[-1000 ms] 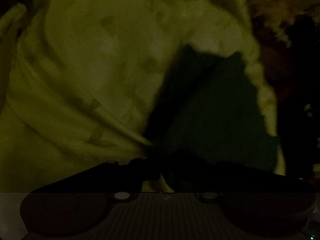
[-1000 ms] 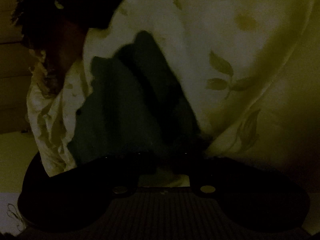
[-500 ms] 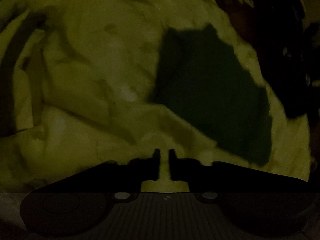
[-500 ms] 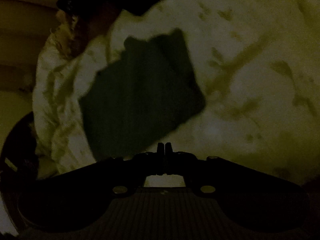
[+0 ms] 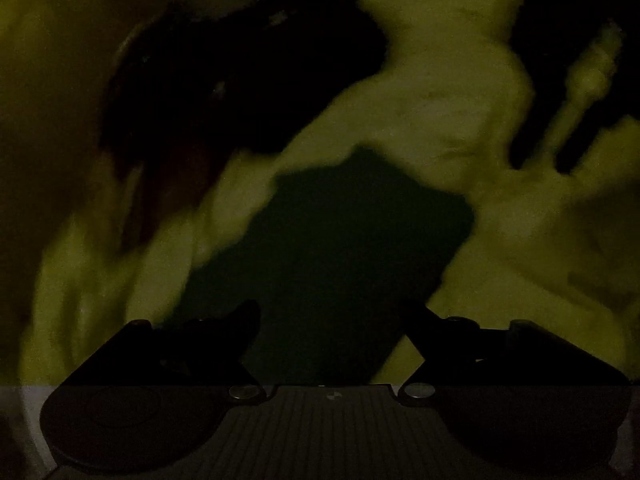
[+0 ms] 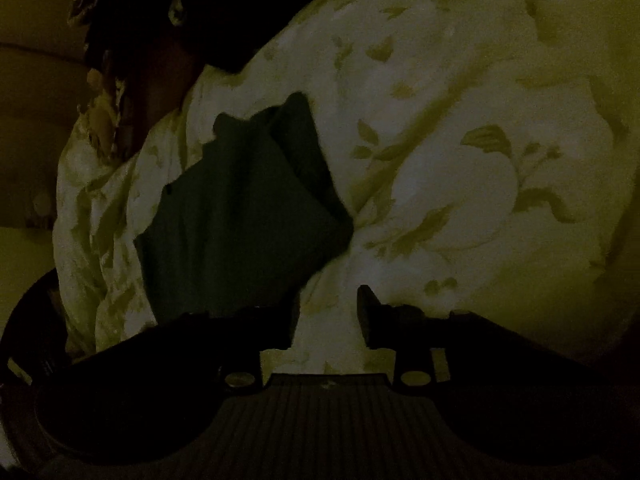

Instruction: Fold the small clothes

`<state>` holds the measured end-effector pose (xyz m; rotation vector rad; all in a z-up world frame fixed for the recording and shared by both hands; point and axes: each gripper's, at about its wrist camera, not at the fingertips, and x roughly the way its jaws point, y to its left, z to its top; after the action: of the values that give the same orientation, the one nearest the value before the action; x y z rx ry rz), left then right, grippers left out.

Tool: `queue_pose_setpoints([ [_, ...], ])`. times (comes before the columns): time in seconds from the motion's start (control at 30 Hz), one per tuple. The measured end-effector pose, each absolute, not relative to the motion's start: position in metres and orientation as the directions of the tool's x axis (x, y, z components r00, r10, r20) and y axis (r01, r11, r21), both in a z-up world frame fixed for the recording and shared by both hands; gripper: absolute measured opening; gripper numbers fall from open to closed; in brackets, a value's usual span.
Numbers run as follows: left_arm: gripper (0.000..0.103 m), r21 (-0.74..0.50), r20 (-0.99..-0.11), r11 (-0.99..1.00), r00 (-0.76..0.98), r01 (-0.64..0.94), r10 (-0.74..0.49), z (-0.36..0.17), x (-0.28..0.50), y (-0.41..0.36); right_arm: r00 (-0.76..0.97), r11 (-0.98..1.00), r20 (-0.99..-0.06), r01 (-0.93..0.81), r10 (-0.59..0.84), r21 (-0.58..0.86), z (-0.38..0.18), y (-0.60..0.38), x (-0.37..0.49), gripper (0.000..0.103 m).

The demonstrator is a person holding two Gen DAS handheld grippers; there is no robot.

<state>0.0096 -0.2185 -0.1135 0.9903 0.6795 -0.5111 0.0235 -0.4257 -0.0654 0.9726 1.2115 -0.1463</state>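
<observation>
Dark green folded cloth garment (image 6: 244, 216), small and roughly rectangular, lies on a pale crumpled bedsheet printed with leaves (image 6: 460, 128). A second ago both of my tools were pinching this garment; half a second ago they had let go of it, the right one fully closed. Now my left hand-held gripper (image 5: 332, 320) stands wide, its jaws opening with nothing pressed between them, the garment (image 5: 332, 248) lying just beyond its tips. The left view has swung round and blurred since then. My right hand-held gripper (image 6: 324, 312) is opening too, at a middling gap, and only bare sheet shows between its fingers; the garment sits ahead and to the left of it, a little nearer than half a second ago.

The garment looks flat, with a raised fold or ridge along its upper right edge and a soft, uneven top outline. The light is very dim, so I cannot tell its weave or seams. I can read no brand, label or writing anywhere.
</observation>
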Motion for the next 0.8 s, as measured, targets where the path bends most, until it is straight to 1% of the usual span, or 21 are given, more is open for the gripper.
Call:
queue_pose_setpoints([
  [0.1, 0.103, 0.624, -0.726, 0.3, 0.677, 0.722, -0.121, -0.146, 0.003, -0.255, 0.402, 0.604, -0.835, 0.577, 0.376, 0.55, -0.065, -0.436, 0.017, 0.048],
  [0.23, 0.103, 0.635, -0.75, 0.204, 0.658, 0.745, -0.068, -0.186, 0.009, -0.281, 0.401, 0.619, -0.845, 0.577, 0.355, 0.534, -0.066, -0.45, 0.01, 0.053],
  [0.33, 0.103, 0.645, -0.744, 0.223, 0.667, 0.731, -0.035, -0.198, 0.025, -0.291, 0.391, 0.636, -0.853, 0.57, 0.346, 0.52, -0.068, -0.459, 0.007, 0.054],
  [0.43, 0.103, 0.614, -0.766, 0.294, 0.643, 0.733, -0.003, -0.2, 0.051, -0.298, 0.382, 0.646, -0.861, 0.572, 0.336, 0.505, -0.072, -0.467, 0.007, 0.059],
  [0.5, 0.102, 0.565, -0.789, 0.371, 0.614, 0.737, -0.018, -0.189, 0.062, -0.298, 0.375, 0.637, -0.863, 0.584, 0.338, 0.503, -0.076, -0.472, 0.008, 0.059],
  [0.53, 0.098, 0.532, -0.803, 0.424, 0.596, 0.733, -0.023, -0.183, 0.069, -0.298, 0.374, 0.635, -0.863, 0.586, 0.339, 0.503, -0.077, -0.474, 0.01, 0.059],
  [0.6, 0.093, 0.47, -0.828, 0.506, 0.56, 0.723, -0.033, -0.178, 0.075, -0.296, 0.373, 0.639, -0.861, 0.579, 0.344, 0.506, -0.077, -0.476, 0.015, 0.059],
  [0.63, 0.089, 0.431, -0.84, 0.553, 0.542, 0.713, -0.044, -0.174, 0.079, -0.293, 0.372, 0.645, -0.861, 0.573, 0.346, 0.506, -0.077, -0.476, 0.018, 0.059],
  [0.7, 0.083, 0.308, -0.868, 0.681, 0.49, 0.664, -0.085, -0.162, 0.089, -0.278, 0.367, 0.658, -0.861, 0.558, 0.351, 0.506, -0.077, -0.476, 0.027, 0.059],
  [0.8, 0.08, 0.066, -0.893, 0.86, 0.415, 0.506, -0.176, -0.147, 0.113, -0.248, 0.366, 0.688, -0.86, 0.52, 0.356, 0.506, -0.075, -0.474, 0.044, 0.059],
])
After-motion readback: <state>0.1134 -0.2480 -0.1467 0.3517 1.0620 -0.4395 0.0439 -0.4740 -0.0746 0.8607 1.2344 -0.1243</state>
